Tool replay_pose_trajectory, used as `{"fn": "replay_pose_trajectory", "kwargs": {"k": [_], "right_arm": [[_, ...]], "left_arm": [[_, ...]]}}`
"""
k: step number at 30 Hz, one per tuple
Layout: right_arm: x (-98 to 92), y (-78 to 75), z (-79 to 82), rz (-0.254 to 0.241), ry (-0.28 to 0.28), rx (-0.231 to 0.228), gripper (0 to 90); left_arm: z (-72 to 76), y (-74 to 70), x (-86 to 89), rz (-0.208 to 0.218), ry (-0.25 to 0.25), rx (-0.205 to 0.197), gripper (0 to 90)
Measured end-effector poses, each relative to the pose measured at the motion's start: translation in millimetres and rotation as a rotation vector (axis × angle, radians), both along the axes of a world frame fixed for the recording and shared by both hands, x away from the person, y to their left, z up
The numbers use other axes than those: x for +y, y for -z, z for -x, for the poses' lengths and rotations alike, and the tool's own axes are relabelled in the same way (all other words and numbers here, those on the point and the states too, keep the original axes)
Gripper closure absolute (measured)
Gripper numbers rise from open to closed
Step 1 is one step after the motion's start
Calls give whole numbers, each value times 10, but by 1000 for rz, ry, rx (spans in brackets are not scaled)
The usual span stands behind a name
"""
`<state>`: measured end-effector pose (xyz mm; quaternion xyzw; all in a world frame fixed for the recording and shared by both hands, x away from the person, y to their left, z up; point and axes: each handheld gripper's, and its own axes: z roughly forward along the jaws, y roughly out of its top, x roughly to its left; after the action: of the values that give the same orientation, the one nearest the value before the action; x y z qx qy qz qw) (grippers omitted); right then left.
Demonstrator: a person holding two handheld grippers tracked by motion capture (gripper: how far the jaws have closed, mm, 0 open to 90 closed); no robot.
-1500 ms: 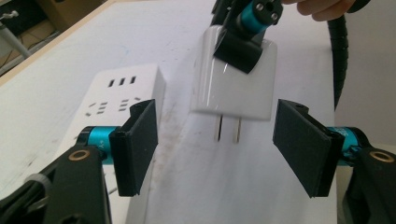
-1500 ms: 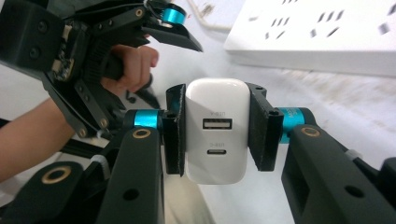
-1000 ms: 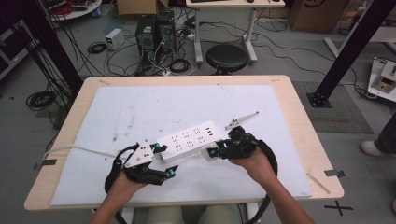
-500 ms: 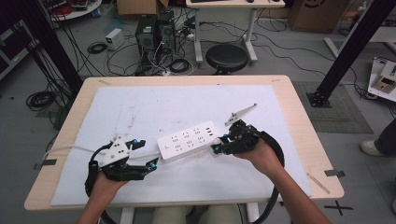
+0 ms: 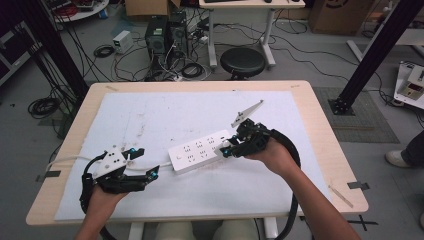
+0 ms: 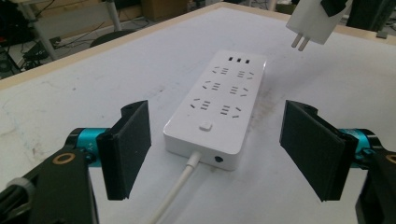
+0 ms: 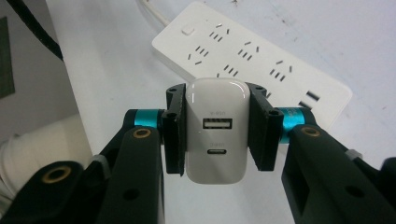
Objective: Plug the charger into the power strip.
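Observation:
A white power strip (image 5: 200, 150) lies flat on the white mat, its cord (image 5: 65, 161) trailing off to the left. My left gripper (image 5: 146, 163) stands open just left of the strip's cord end. In the left gripper view the strip (image 6: 219, 100) lies ahead between the wide-apart jaws of that gripper (image 6: 217, 140), untouched. My right gripper (image 5: 227, 150) hovers at the strip's right end, shut on a white USB charger (image 7: 215, 130). The charger (image 6: 310, 21) hangs with its two prongs pointing down over the strip's far end. The strip's sockets (image 7: 252, 56) show beyond the charger.
The mat (image 5: 150, 115) covers most of the wooden table (image 5: 320, 130). A grey three-cornered plate (image 5: 247, 112) sticks up from the right gripper. On the floor beyond the table are a black stool (image 5: 242, 62), computer towers (image 5: 165, 35) and loose cables.
My left gripper has drawn back to the left, away from the strip's cord end. The right gripper with the charger has shifted slightly right. The strip has stayed put.

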<state>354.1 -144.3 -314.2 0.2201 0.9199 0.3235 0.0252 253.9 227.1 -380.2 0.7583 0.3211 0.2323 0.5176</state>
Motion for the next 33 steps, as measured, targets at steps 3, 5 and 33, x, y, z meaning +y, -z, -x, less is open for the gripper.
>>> {"fn": "replay_pose_trajectory", "kwargs": {"k": [3,5,33], "right_arm": [[70,-61,-101,30,-28,-16,640],[114,-100,-168,52,-37,-22,640],[498,-76,-722,288,-384,-114,641]], "left_arm": [[5,13,53,11,-24,4,249],[12,19,93,21,-41,8,249],[97,109,164,37,-115,35,249]]}}
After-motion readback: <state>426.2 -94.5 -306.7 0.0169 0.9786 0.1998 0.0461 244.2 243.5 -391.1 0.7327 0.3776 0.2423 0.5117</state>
